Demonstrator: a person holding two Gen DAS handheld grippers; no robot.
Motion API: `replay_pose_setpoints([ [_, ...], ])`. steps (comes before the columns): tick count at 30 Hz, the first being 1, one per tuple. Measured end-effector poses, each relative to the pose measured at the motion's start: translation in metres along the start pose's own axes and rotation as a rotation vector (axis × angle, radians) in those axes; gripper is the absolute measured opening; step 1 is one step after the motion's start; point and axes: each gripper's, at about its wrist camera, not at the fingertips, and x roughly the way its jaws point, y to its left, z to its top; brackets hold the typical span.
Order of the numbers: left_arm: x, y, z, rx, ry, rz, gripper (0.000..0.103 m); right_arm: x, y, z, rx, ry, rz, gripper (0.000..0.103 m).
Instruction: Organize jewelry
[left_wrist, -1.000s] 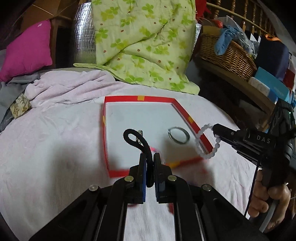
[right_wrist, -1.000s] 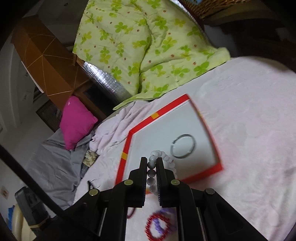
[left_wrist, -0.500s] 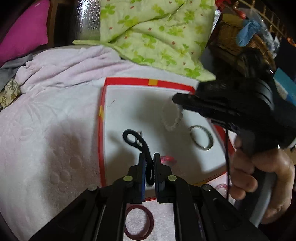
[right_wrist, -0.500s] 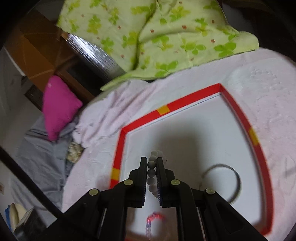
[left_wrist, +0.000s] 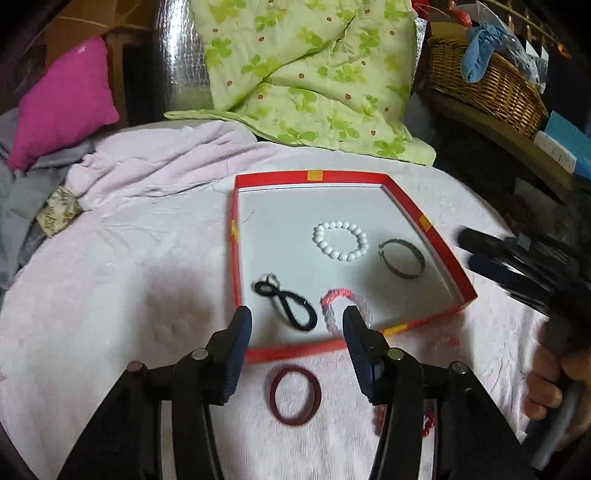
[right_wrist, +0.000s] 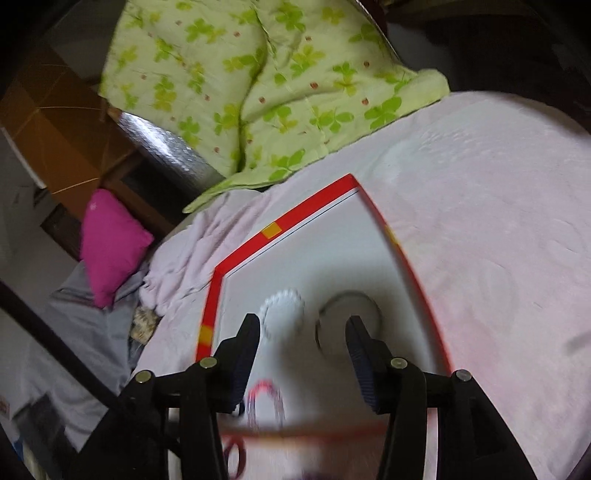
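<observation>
A red-rimmed tray (left_wrist: 406, 205) with a white floor lies on the pink blanket. On its floor rest a white bead bracelet (left_wrist: 341, 240), a silver bangle (left_wrist: 402, 258), a black hair tie (left_wrist: 286, 304) and a pink-and-red bead bracelet (left_wrist: 343, 306). My left gripper (left_wrist: 297, 326) hovers over the tray's near rim, its jaws opening and empty, with the hair tie lying loose just beyond them. My right gripper (right_wrist: 301, 332) is also opening with nothing in it. In its blurred view the white bead bracelet (right_wrist: 282, 308) and the bangle (right_wrist: 349, 317) lie just ahead. From the left wrist view, the right gripper (left_wrist: 467, 249) sits past the tray's right rim.
A dark red ring (left_wrist: 294, 395) and some red beads (left_wrist: 424, 424) lie on the blanket in front of the tray. A green patterned quilt (left_wrist: 314, 74) is heaped behind it, a magenta cushion (left_wrist: 62, 99) at far left, and a wicker basket (left_wrist: 487, 85) at the right.
Both grippers have gone from shut to open. The black hair tie and the white bead bracelet now lie on the tray floor. The right gripper has drawn back to the right, out of the tray.
</observation>
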Motion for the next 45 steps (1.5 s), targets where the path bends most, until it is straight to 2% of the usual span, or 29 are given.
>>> replay_pose_setpoints([
  [2,-0.012,-0.006,-0.01,0.01,-0.011,0.028,0.062,-0.027,-0.007,-0.015,-0.016,0.006,-0.019,0.052],
  [4,-0.021,-0.01,-0.019,0.011,-0.018,0.046,0.067,-0.046,-0.016,-0.03,0.0,0.034,-0.038,0.052],
  [9,-0.036,-0.008,-0.048,-0.028,0.036,0.066,0.067,-0.078,-0.045,-0.066,0.071,0.119,-0.103,0.052],
  [14,-0.049,-0.011,-0.07,-0.003,0.065,0.122,0.067,-0.097,-0.065,-0.088,0.139,0.145,-0.084,0.052],
  [21,-0.05,-0.011,-0.096,-0.003,0.106,0.111,0.068,-0.082,-0.06,-0.091,0.14,0.184,-0.057,0.052],
  [24,-0.044,-0.017,-0.095,0.059,0.105,0.147,0.068,-0.072,-0.052,-0.092,0.128,0.204,-0.058,0.052],
  [27,-0.042,-0.018,-0.092,0.085,0.097,0.139,0.068,-0.068,-0.043,-0.091,0.085,0.203,-0.074,0.052],
  [31,-0.039,-0.016,-0.087,0.088,0.096,0.142,0.068,-0.06,-0.037,-0.091,0.055,0.211,-0.092,0.052],
  [45,-0.035,-0.023,-0.085,0.108,0.096,0.157,0.068,-0.051,-0.029,-0.092,0.042,0.238,-0.067,0.052],
])
